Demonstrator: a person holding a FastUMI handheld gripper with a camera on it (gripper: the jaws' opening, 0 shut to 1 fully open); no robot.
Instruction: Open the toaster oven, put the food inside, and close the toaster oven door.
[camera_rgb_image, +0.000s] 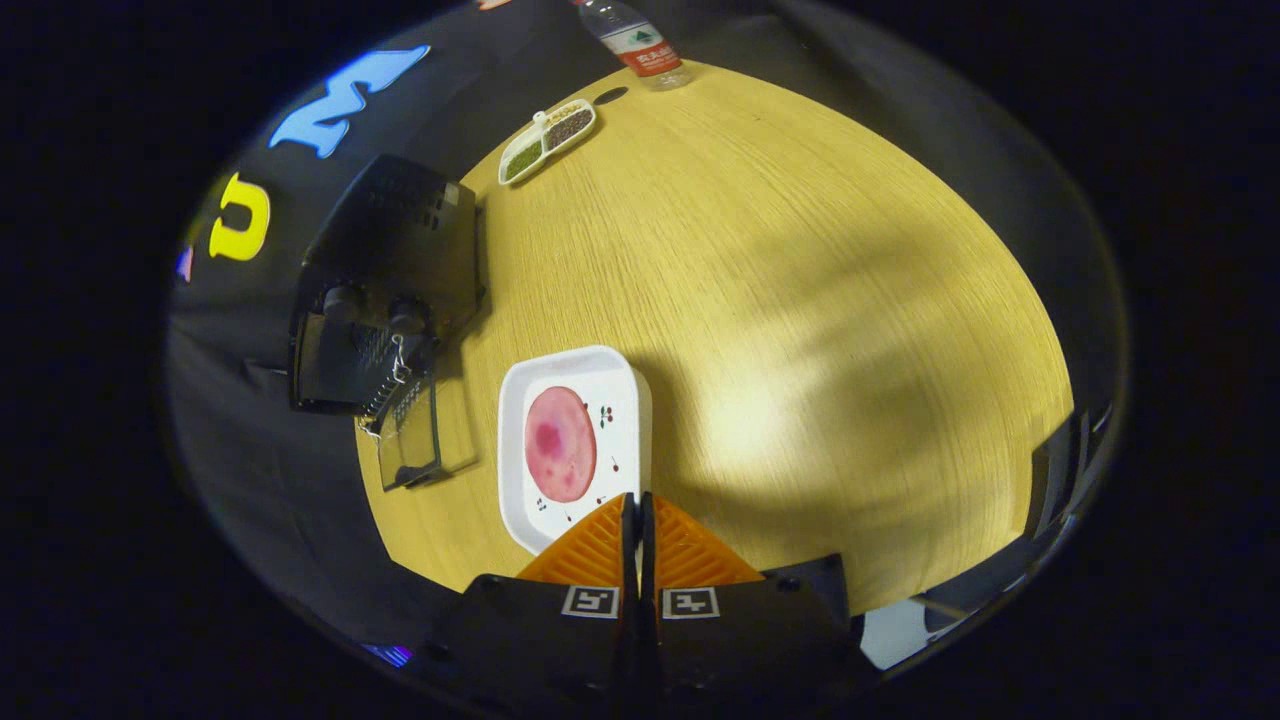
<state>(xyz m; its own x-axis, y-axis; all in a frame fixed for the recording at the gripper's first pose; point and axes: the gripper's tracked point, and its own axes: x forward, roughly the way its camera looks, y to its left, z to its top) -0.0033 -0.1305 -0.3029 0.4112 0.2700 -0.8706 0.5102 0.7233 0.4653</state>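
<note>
My gripper (637, 500) has its orange fingers (590, 550) pressed almost together on the near rim of a white square plate (615, 375). A round pink slice of food (560, 443) lies on the plate, just ahead of the fingertips. The plate looks lifted above the wooden table (800, 300). Beside the plate stands the black toaster oven (385, 270), with two knobs on its front. Its glass door (410, 445) is swung down open toward the table, next to the plate's far side edge.
Beyond the oven, at the table's far side, lies a white divided dish (547, 140) of green and dark grains. A plastic water bottle (640, 45) stands behind it. Bare wood stretches on the side away from the oven.
</note>
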